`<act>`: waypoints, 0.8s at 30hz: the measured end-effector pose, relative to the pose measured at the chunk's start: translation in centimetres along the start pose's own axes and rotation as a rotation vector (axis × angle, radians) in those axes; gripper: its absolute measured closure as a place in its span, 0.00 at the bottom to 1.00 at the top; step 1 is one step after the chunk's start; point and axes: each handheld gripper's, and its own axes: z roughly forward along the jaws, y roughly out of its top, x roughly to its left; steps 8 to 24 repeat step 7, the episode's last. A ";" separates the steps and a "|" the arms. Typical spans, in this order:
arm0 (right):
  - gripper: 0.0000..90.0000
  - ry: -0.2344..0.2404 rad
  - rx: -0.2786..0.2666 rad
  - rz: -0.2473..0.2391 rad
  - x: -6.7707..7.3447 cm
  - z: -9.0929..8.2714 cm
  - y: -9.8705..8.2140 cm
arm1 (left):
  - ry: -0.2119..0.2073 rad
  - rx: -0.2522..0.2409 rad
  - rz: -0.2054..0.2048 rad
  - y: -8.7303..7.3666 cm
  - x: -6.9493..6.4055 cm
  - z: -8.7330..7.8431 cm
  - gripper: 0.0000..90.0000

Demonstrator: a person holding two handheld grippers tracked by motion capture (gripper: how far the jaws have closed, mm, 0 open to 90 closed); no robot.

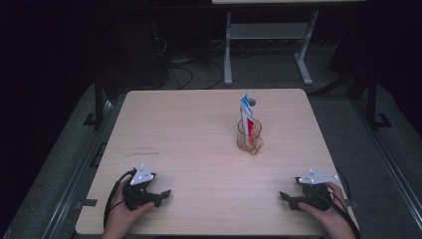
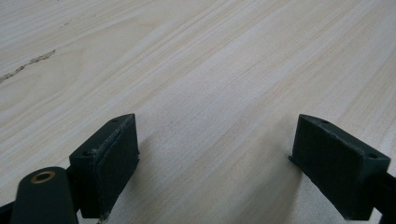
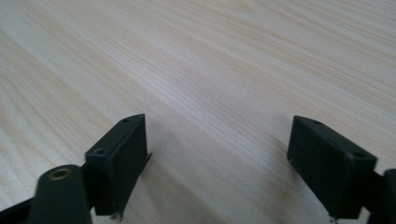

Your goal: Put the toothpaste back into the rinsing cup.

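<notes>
Both claws sit at the near edge of the desk point(image 1: 209, 114), one at each corner, looking like a resting stance with nothing in hand. The left claw point(image 1: 164, 194) lies low on the wood, gripped by a hand point(image 1: 122, 216) that comes up from the bottom edge, and its tips point inward toward the middle of the desk. The right claw point(image 1: 284, 196) mirrors it at the other corner, held by the other hand point(image 1: 331, 219), tips also turned inward. In the left gripper view the two black jaws stand wide apart with bare pale wood grain between them, so that claw is released and empty; the right gripper view shows the same, jaws spread and nothing between. The thing nearest them, and the likely object of the work, is a small glass cup point(image 1: 249, 137) standing upright on the right-centre of the desk, well apart from both claws and somewhat closer to the right one. A toothpaste tube point(image 1: 247, 112), white, blue and red, stands in it on end, leaning a little against the rim, which keeps it upright and its top easy to pinch. I'd judge the reach has not begun; the right hand has the shorter path to the cup.
</notes>
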 end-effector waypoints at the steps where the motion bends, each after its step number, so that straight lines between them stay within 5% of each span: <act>1: 0.20 0.002 -0.009 0.001 0.0 0.0 -0.1 | 0.000 0.000 0.001 0.0 0.0 0.0 0.15; 24: 0.19 -0.002 -0.008 0.002 -0.1 0.0 -0.1 | 0.005 0.000 -0.002 0.0 0.0 0.0 0.15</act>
